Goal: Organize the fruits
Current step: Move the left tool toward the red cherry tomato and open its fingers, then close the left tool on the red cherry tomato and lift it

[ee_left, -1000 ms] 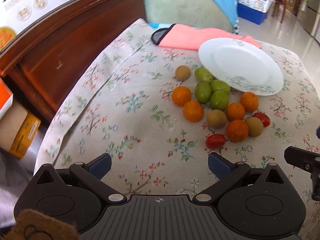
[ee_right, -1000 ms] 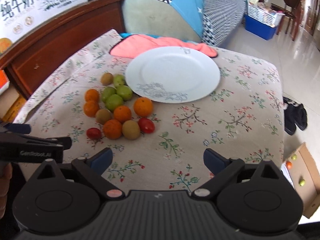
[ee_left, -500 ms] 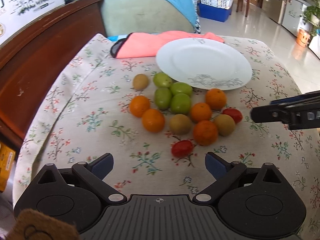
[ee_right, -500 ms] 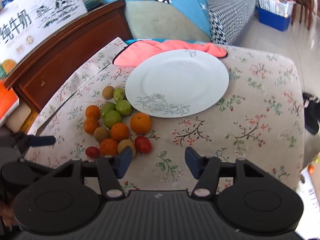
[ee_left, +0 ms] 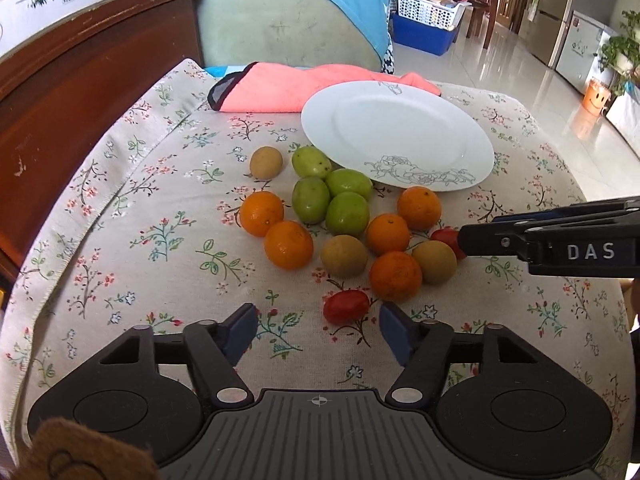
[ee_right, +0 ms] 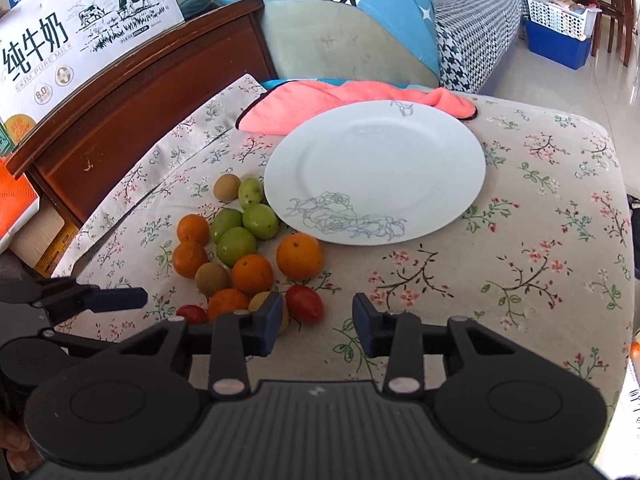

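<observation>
A heap of small fruit lies on the flowered cloth: several oranges (ee_left: 289,245), several green fruits (ee_left: 347,213), brown ones (ee_left: 344,256) and two red tomatoes. An empty white plate (ee_left: 400,132) (ee_right: 376,168) sits just behind the heap. My left gripper (ee_left: 316,332) hovers at the heap's near edge, jaws closing, with one tomato (ee_left: 346,306) just ahead of the gap and untouched. My right gripper (ee_right: 318,324) is closing too. The other tomato (ee_right: 305,304) sits just in front of its left finger (ee_right: 268,320), and nothing is between the pads. Each gripper shows in the other's view: the right gripper (ee_left: 464,240), the left gripper (ee_right: 120,300).
A pink towel (ee_left: 288,88) lies behind the plate at the table's far edge. A dark wooden bed frame (ee_left: 80,80) runs along the left side, with a milk carton box (ee_right: 80,32) on it. The table's right edge drops to a tiled floor (ee_left: 520,60).
Both pairs of jaws have narrowed, the right more. The left view swung round onto the fruit heap. The right gripper came closer and lower, entering the left view from the right.
</observation>
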The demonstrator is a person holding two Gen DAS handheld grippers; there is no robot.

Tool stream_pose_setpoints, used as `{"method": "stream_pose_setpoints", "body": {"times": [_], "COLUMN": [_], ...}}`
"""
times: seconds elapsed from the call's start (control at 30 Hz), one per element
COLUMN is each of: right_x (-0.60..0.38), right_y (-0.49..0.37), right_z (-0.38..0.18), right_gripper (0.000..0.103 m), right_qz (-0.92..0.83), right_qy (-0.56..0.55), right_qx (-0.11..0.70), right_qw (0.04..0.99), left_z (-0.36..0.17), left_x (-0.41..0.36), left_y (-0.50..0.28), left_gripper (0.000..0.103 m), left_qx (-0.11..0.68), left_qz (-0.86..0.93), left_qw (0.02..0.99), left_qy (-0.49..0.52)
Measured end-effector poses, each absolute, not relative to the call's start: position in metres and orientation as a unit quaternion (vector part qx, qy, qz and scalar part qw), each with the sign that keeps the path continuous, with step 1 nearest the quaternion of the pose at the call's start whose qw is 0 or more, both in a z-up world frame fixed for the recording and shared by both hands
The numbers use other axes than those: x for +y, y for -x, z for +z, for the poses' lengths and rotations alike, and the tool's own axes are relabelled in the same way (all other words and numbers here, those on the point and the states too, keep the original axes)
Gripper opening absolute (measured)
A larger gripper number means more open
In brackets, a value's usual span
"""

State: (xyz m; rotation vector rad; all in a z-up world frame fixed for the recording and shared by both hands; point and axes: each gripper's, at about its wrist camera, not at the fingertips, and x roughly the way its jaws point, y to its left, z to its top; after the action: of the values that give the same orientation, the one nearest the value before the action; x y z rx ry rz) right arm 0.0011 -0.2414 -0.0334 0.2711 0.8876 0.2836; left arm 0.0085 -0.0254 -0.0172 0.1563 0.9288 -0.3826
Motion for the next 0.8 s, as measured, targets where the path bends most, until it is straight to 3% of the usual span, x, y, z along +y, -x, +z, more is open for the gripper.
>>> {"method": "stream_pose_setpoints", "body": {"times": [0.27,0.6,0.8], "right_x": [-0.239,-0.246,-0.244], "right_y": [-0.007,-0.010,-0.011], "right_z": [-0.039,-0.039,-0.042], "right_gripper": [0.028,0.021,0.021], "right_qz": [0.136,0.124,0.131], "right_qy": [-0.150,-0.185,-0.187], "right_qx": [0.429,0.428,0.438], "right_qw": [0.880,0.876,0.869], "left_z": [-0.019,-0.024,-0.025], "left_x": [-0.035,-0.038,-0.034], "left_y": [-0.008,-0.008,-0.011], "left_gripper": [0.053,0.027,0.023], "left_qx": [0.433,0.432,0.431], "left_qz": [-0.205,-0.222,-0.213], "left_qw": [0.874,0.870,0.873], "left_qy": [-0.080,-0.082,-0.078]}}
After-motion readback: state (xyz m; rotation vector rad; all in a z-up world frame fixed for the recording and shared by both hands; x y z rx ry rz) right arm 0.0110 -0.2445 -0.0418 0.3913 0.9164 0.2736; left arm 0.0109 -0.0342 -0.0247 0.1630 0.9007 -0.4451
